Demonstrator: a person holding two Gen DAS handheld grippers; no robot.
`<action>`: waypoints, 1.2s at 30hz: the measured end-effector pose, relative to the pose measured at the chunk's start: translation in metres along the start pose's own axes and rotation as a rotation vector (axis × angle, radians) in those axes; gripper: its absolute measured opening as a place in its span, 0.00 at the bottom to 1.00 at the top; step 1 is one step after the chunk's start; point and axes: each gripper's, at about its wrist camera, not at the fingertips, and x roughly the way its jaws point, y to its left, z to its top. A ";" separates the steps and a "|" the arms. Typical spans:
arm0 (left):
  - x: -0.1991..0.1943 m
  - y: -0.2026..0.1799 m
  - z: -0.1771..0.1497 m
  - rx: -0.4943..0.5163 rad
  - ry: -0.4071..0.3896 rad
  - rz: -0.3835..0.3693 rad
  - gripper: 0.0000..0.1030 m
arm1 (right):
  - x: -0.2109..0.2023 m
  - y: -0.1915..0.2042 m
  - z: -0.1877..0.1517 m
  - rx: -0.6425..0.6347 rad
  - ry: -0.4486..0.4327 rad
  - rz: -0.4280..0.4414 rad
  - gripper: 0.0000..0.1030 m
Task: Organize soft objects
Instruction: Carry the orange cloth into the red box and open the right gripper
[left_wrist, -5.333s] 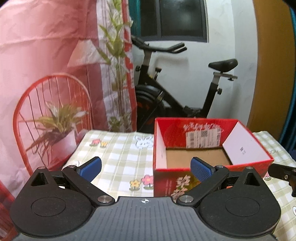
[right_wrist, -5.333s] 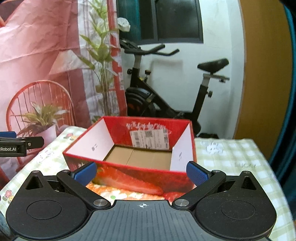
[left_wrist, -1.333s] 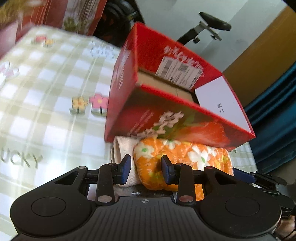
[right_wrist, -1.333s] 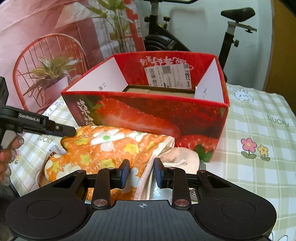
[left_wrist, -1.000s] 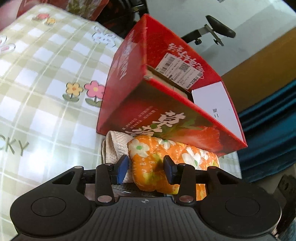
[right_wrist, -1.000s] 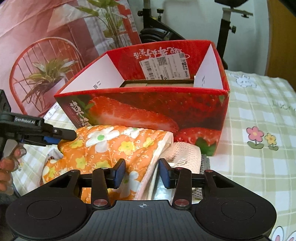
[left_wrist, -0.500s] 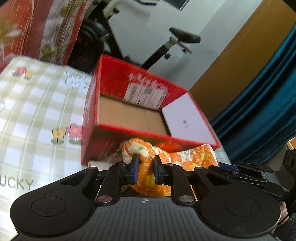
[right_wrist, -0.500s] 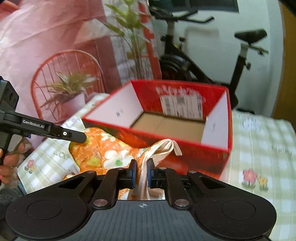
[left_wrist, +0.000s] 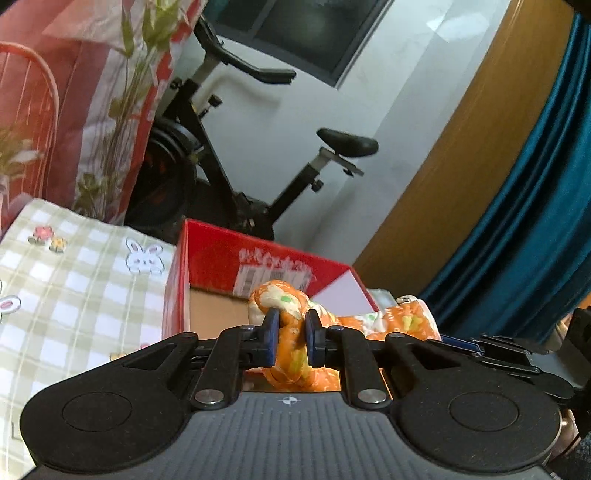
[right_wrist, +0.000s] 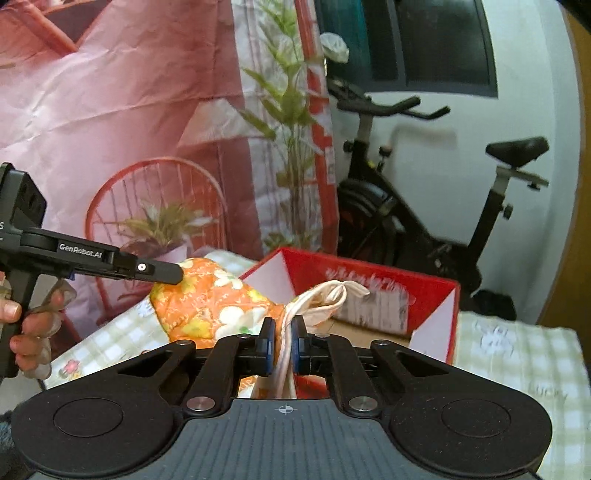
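Orange floral cloth (left_wrist: 291, 306) (both grippers' fingers clamped on it) hangs above the red box (left_wrist: 207, 247) rim.

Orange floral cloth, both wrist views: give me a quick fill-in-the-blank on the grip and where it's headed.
1. The left gripper is shut on the ____ floral cloth.
2. The right gripper pinches the cloth's ____-coloured edge.
3. Beyond the cloth stands an open ____ box.
4. The box floor showing in the left wrist view is bare ____.

Missing words: orange; cream; red; cardboard
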 end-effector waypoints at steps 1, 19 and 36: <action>0.003 0.000 0.003 0.001 -0.006 0.009 0.15 | 0.003 -0.003 0.003 -0.005 -0.004 -0.011 0.08; 0.100 0.017 0.037 0.051 -0.012 0.144 0.15 | 0.132 -0.042 0.014 -0.171 0.062 -0.228 0.08; 0.131 0.028 0.006 0.065 0.200 0.147 0.24 | 0.163 -0.054 -0.020 -0.090 0.280 -0.233 0.15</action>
